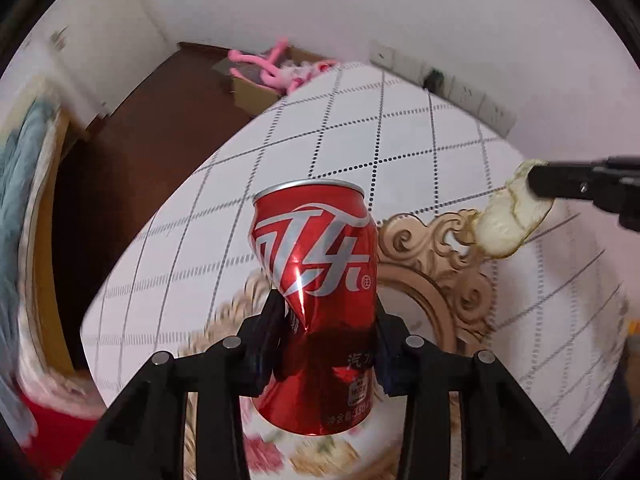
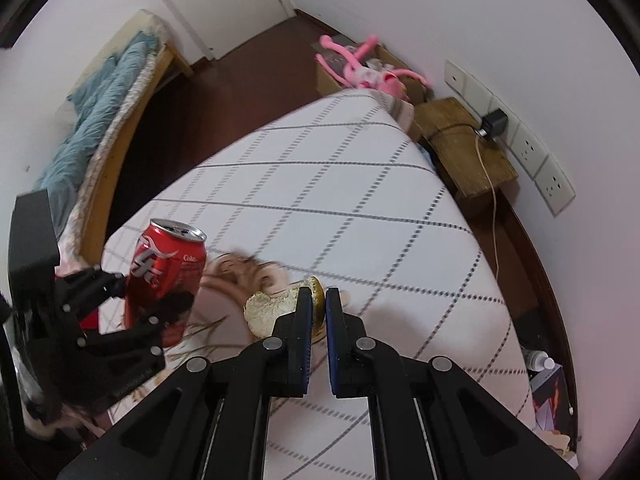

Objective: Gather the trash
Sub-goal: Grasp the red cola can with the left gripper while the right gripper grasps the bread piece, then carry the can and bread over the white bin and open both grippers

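A dented red soda can [image 1: 320,264] is pinched low on its body by my left gripper [image 1: 326,312], which holds it upright above an ornate gold-framed tray [image 1: 436,256]. The right wrist view shows the same can [image 2: 168,268] at the left, inside the left gripper [image 2: 140,300]. My right gripper [image 2: 319,296] is shut on a pale scrap of peel with a greenish rind [image 2: 268,312], held above the checked white bedcover [image 2: 340,200]. From the left wrist view, that peel [image 1: 504,220] hangs from the right gripper [image 1: 536,186] at the right edge.
A pink plush toy [image 2: 360,68] lies on a cardboard box beyond the bed. A wooden stool [image 2: 464,144] with a charger cable stands by the wall sockets [image 2: 524,148]. A second bed with a blue blanket [image 2: 108,100] is at the left, across dark floor.
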Action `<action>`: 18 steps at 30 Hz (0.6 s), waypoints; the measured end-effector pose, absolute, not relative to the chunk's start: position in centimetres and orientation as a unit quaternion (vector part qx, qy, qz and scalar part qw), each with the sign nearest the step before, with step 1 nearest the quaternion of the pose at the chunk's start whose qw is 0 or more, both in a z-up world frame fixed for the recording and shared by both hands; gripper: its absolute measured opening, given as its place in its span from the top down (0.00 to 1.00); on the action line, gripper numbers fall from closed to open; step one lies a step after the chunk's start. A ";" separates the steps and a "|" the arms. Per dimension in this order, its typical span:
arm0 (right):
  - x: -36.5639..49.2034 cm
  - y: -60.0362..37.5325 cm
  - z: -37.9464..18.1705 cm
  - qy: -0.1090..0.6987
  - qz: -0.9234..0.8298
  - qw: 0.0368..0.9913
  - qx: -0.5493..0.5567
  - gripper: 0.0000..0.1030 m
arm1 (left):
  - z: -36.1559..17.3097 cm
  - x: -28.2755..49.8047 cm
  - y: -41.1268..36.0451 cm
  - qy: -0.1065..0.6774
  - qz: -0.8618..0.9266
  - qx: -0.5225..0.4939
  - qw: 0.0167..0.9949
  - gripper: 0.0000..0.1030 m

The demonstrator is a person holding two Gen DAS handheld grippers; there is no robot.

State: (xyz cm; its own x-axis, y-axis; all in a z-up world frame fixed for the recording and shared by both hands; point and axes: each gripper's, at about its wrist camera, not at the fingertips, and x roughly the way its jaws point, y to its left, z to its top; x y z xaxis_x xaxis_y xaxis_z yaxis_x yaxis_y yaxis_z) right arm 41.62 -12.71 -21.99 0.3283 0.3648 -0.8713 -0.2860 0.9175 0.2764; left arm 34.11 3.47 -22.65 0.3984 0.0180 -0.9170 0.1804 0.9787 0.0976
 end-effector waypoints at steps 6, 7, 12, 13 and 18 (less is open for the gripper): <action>36.9 -10.0 -18.4 0.525 0.242 0.816 0.013 0.93 | -17.1 27.4 6.0 0.489 0.019 0.011 0.872 0.65; 36.2 -9.5 -17.9 0.522 0.247 0.816 0.010 0.93 | -16.2 26.2 6.7 0.479 0.030 -0.002 0.877 0.65; 31.1 -5.6 -15.5 0.514 0.293 0.806 0.006 0.93 | -12.7 19.7 11.2 0.448 0.098 -0.046 0.887 0.65; 30.3 -4.8 -15.2 0.513 0.302 0.804 0.005 0.93 | -12.1 18.3 12.1 0.444 0.111 -0.053 0.887 0.65; 24.6 1.4 -13.4 0.504 0.360 0.785 -0.004 0.93 | -10.2 11.0 17.1 0.425 0.178 -0.090 0.883 0.65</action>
State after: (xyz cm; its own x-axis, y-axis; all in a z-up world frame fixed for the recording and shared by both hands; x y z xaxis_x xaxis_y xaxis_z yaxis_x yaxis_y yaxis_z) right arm 24.63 1.44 -13.38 0.2316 0.5613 -0.7945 -0.5701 0.7401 0.3567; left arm 10.99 17.10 -10.20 0.5759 0.2383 -0.7820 -0.3916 0.9201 -0.0080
